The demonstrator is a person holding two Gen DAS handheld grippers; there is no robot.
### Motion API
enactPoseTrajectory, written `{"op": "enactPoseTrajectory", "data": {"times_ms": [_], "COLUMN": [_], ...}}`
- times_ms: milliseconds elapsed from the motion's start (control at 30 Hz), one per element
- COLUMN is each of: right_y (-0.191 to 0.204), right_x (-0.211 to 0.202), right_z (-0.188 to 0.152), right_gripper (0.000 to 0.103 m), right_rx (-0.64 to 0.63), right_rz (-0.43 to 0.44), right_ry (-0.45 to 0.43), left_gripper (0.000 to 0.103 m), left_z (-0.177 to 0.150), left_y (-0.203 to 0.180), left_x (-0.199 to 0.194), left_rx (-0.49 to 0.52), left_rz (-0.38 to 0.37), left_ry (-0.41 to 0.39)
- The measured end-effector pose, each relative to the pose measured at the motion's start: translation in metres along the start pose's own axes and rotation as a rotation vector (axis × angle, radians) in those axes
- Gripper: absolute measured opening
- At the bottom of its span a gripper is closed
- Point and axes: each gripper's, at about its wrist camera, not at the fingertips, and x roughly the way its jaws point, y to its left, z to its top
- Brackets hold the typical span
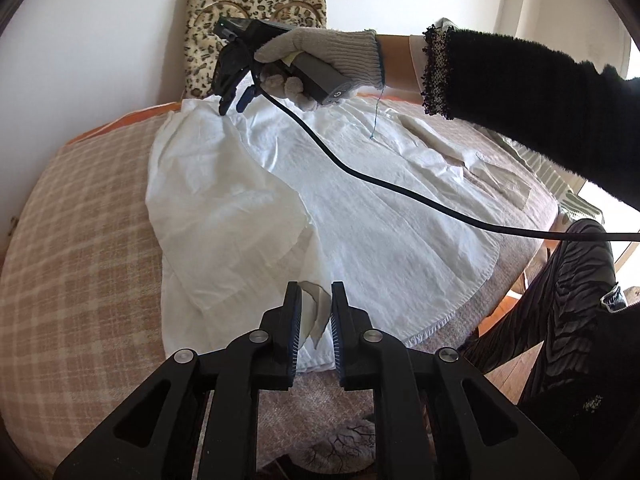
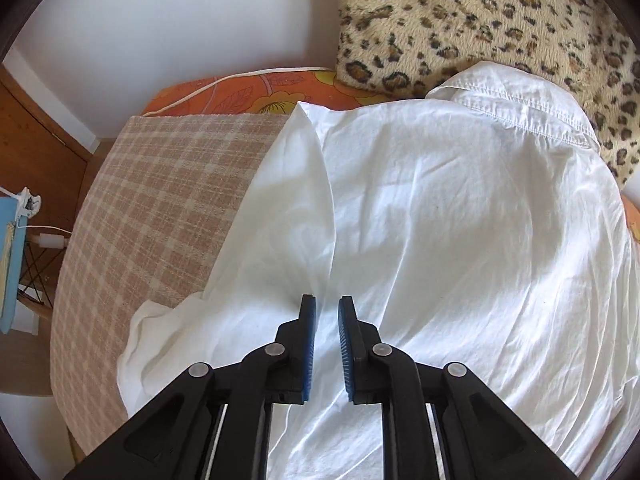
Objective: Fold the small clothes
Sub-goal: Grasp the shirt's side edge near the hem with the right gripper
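A white shirt [image 1: 360,208] lies spread on a plaid-covered table [image 1: 80,248], collar at the far end, one side folded inward. My left gripper [image 1: 315,292] is open above the shirt's near hem, with a fabric flap between its fingers. My right gripper [image 1: 231,106], held by a gloved hand, hovers at the far shoulder edge. In the right wrist view the right gripper [image 2: 327,304] is open just above the shirt [image 2: 460,240] beside the folded sleeve [image 2: 288,216].
A leopard-print cushion [image 1: 256,20] stands at the far end against the wall; it also shows in the right wrist view [image 2: 480,20]. A black cable [image 1: 400,188] runs across the shirt. The person's leg [image 1: 560,312] is at the right. An orange floral cloth [image 2: 240,92] shows beneath.
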Motion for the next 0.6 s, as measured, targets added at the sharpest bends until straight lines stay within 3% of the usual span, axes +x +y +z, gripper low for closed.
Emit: {"op": "enactPoseTrajectory", "data": {"times_ms": [67,100,233,300,467,600], "right_y": [0.004,0.006,0.031,0.051,0.088,0.101], "right_x": [-0.012,-0.021,-0.049,-0.053,-0.034,-0.014], "right_z": [-0.004,-0.005,-0.012,-0.014,-0.011,-0.006], "right_gripper": [0.037,0.037,0.037,0.049,0.060,0.062], "right_rx": [-0.032,-0.053,-0.173,-0.260,-0.345,-0.373], "right_rz": [-0.029,-0.026,0.068,0.100,0.110,0.085], "right_ry": [-0.054,-0.085,-0.173,-0.181,-0.173,-0.160], "left_gripper": [0.042,0.046,0.047,0.047,0.046,0.044], "left_z": [-0.005,-0.007,-0.014,-0.017,-0.030,-0.031], "left_y": [-0.004,-0.005,0.004,0.022,0.060,0.062], "left_x": [-0.009,-0.013,-0.019,-0.012,0.009,0.019], "left_rx": [-0.007,-0.016,-0.086,-0.180,-0.407,-0.421], "left_rz": [-0.005,-0.009,0.016,0.001,-0.022,-0.006], "left_ry": [-0.029,-0.041,-0.056,-0.024,0.043,0.078]}}
